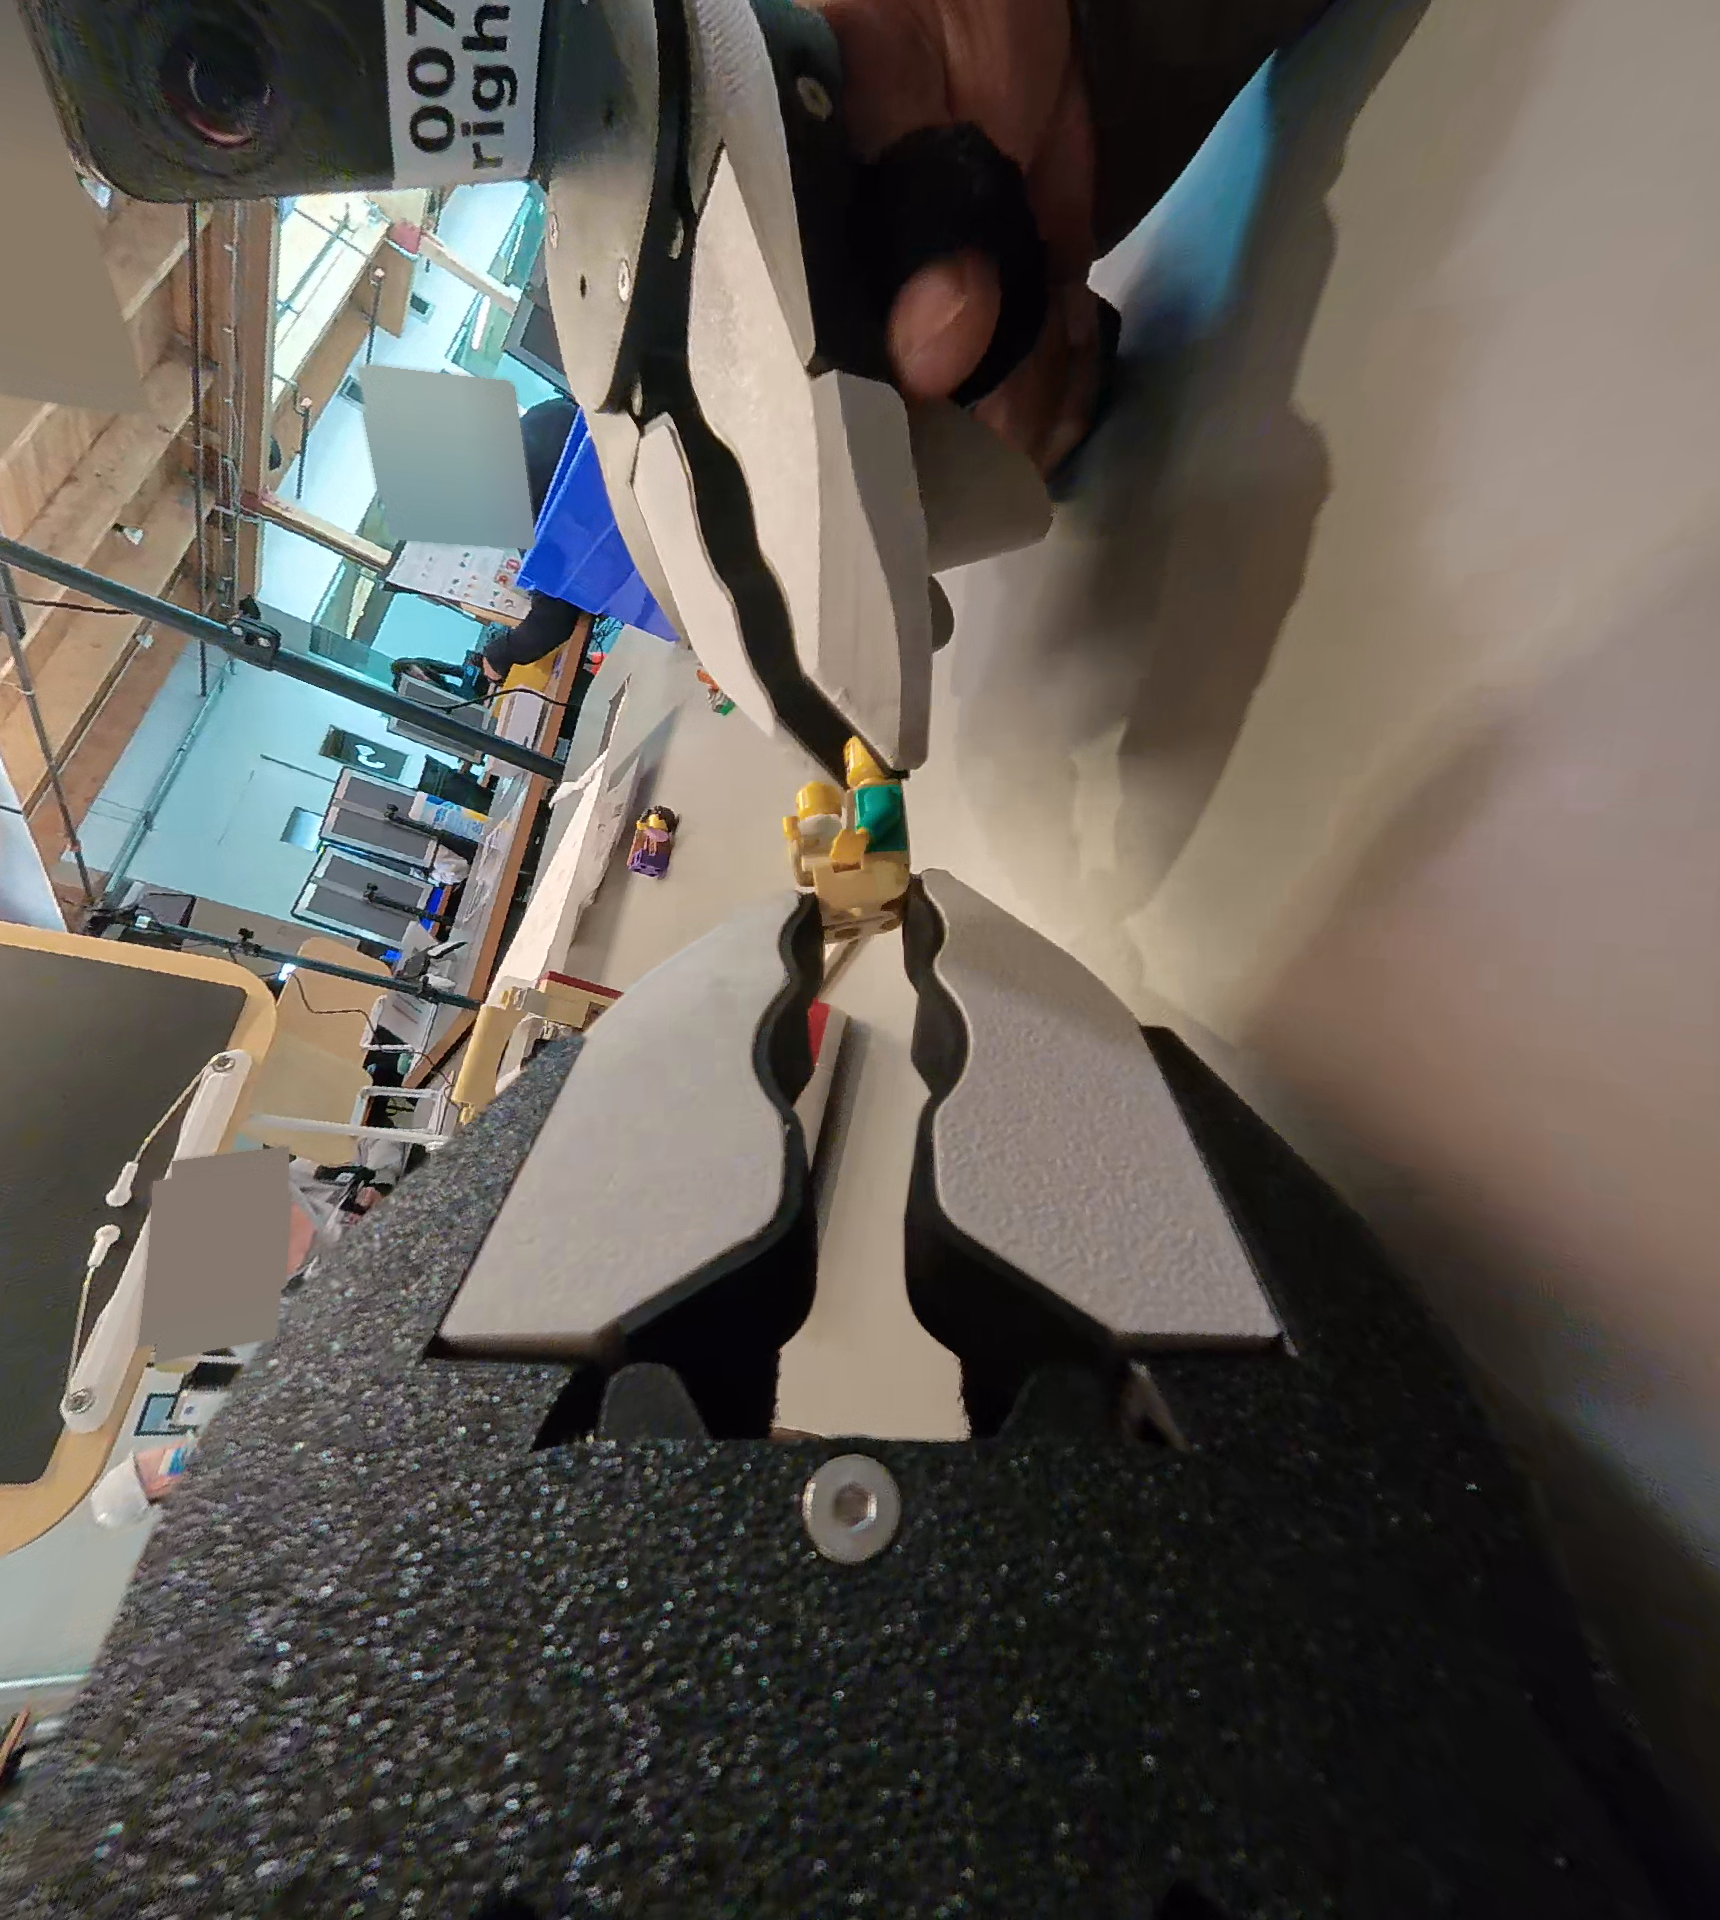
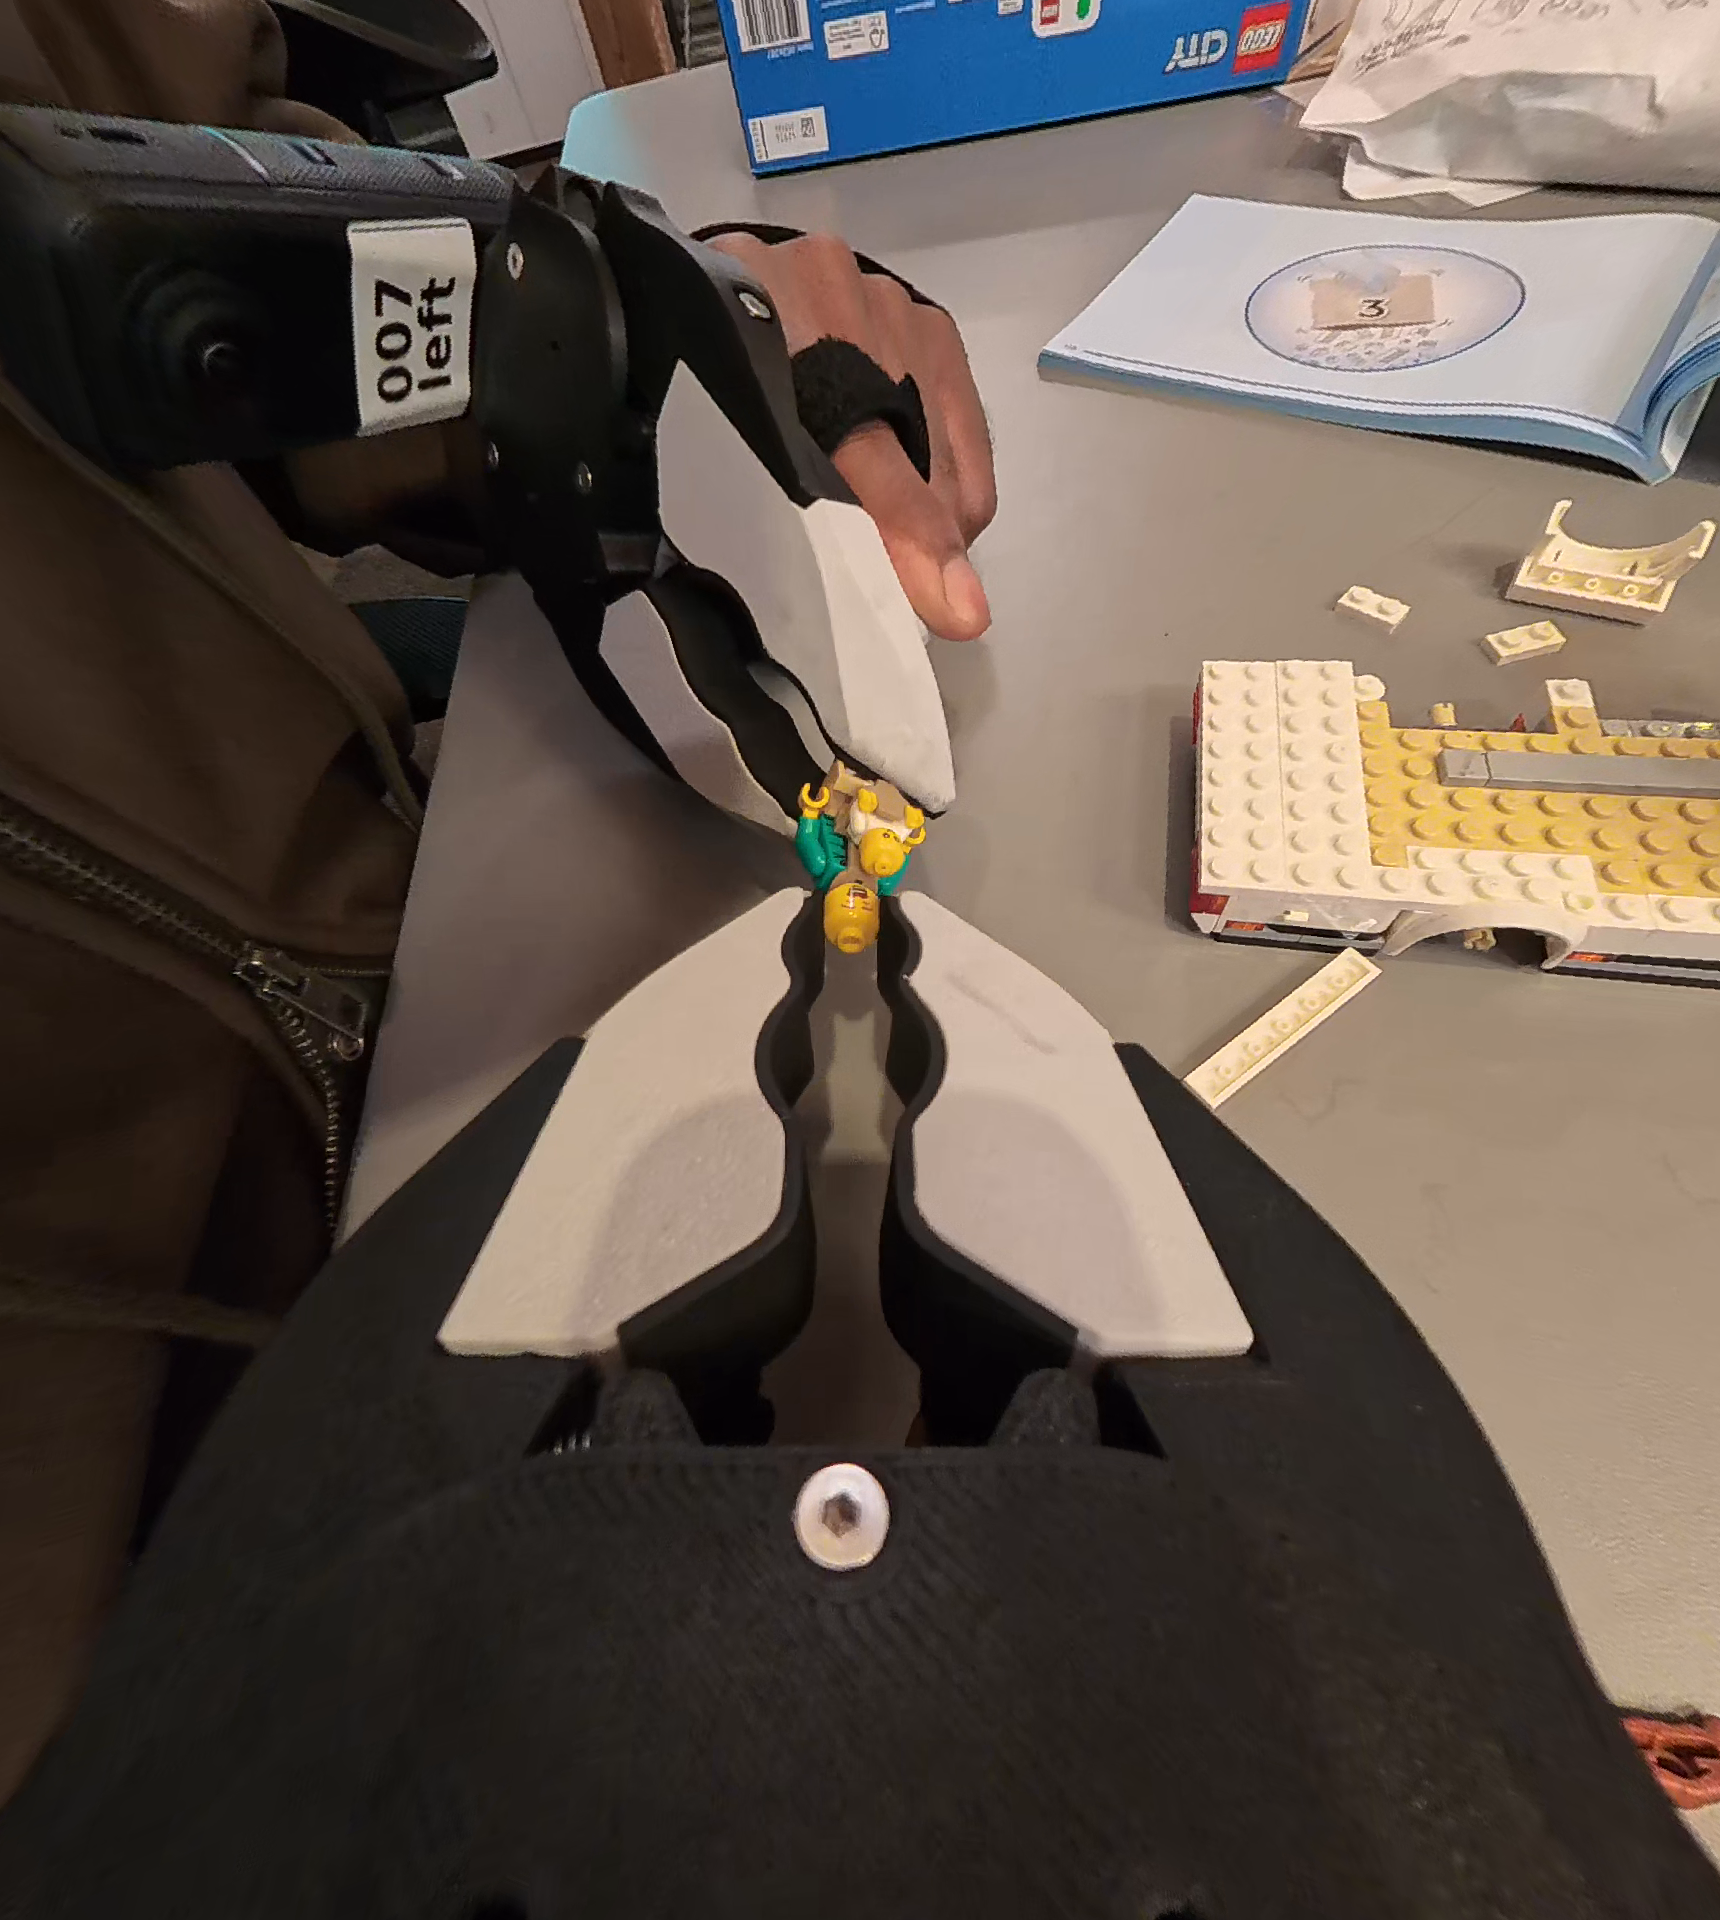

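Two hand-held grippers meet over a grey worktop (image 2: 1251, 1299), sharing one small plastic toy figure with a yellow head, green torso and tan legs (image 1: 861, 831), which carries a smaller yellow-headed baby figure (image 2: 885, 844) on its front. Left gripper (image 1: 861, 914) has its grey fingers (image 1: 991, 997) pinching the tan legs from both sides; right gripper (image 2: 851, 925) has its fingers (image 2: 949, 966) pinching the yellow head. Held this way, the figure hangs in the air between the two tools, clear of the worktop. Beside it lie a partly built white and tan studded brick base (image 2: 1458, 821), a long cream plate strip (image 2: 1282, 1029), loose cream pieces (image 2: 1521, 639), an open light-blue instruction booklet (image 2: 1375, 312) and a blue cardboard box (image 2: 991, 73); a second, purple toy figure (image 1: 653, 842) lies farther off. Risks look plain: any pull apart or twist between the hands could pop the head off its neck or split legs from torso, and the round head could slip from the pads, dropping the figure.
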The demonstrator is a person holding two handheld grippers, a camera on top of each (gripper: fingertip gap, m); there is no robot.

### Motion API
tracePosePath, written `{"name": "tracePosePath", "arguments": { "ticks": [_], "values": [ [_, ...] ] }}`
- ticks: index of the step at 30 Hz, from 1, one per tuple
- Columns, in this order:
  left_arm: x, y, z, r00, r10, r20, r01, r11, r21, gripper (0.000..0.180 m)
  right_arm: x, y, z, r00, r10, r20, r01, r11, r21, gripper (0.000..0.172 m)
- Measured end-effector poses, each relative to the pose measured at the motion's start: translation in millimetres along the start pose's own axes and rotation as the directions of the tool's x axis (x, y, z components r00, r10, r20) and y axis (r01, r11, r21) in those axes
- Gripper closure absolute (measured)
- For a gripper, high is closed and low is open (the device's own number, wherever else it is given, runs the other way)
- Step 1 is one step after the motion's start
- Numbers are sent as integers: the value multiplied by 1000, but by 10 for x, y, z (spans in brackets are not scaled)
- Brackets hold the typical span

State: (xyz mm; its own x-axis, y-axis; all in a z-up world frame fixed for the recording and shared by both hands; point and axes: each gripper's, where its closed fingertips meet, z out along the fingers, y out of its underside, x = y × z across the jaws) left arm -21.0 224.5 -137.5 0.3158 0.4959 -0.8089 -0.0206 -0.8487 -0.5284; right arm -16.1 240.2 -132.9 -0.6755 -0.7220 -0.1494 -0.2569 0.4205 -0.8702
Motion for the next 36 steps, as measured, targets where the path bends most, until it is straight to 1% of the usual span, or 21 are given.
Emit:
{"name": "tracePosePath", "arguments": {
  "ticks": [20, 23, 24, 25, 26, 28, 30, 33, 34, 36],
  "values": [
    [35, -25, 1, 998, -41, -47, 42, 999, 11, 165, -11, 50, -29, 999, 3, 34, -2, 1000, -22, 161],
    [-30, 22, 0, 1000, -23, 12, 23, 1000, -4, 166, 46, 29, -47, 998, 48, 27, -48, 999, -5, 161],
    [-52, 38, 0, 999, -31, 25, 31, 999, -8, 159, 71, 28, -61, 997, 70, 21, -71, 998, 1, 162],
    [-85, 33, 4, 998, -41, 44, 42, 999, -5, 145, 100, 32, -68, 996, 88, 9, -88, 996, 3, 161],
    [-100, 34, 19, 997, -50, 50, 50, 999, -10, 137, 124, 39, -67, 995, 98, -5, -98, 995, -1, 161],
    [-123, 79, 71, 997, -48, 67, 51, 997, -51, 119, 165, 63, -39, 994, 105, -37, -106, 994, -22, 162],
    [-147, 74, 115, 995, -54, 79, 59, 996, -65, 116, 191, 52, -8, 992, 109, -58, -110, 994, -24, 162],
    [-147, 78, 175, 996, -34, 88, 43, 994, -102, 121, 196, -1, 33, 991, 120, -65, -121, 993, -2, 162],
    [-138, 92, 190, 996, -26, 88, 36, 992, -120, 127, 199, -12, 42, 990, 122, -71, -122, 993, 3, 162],
    [-115, 153, 209, 996, 5, 85, 10, 986, -169, 144, 206, -30, 55, 989, 119, -85, -118, 993, 11, 162]
  ]
}}
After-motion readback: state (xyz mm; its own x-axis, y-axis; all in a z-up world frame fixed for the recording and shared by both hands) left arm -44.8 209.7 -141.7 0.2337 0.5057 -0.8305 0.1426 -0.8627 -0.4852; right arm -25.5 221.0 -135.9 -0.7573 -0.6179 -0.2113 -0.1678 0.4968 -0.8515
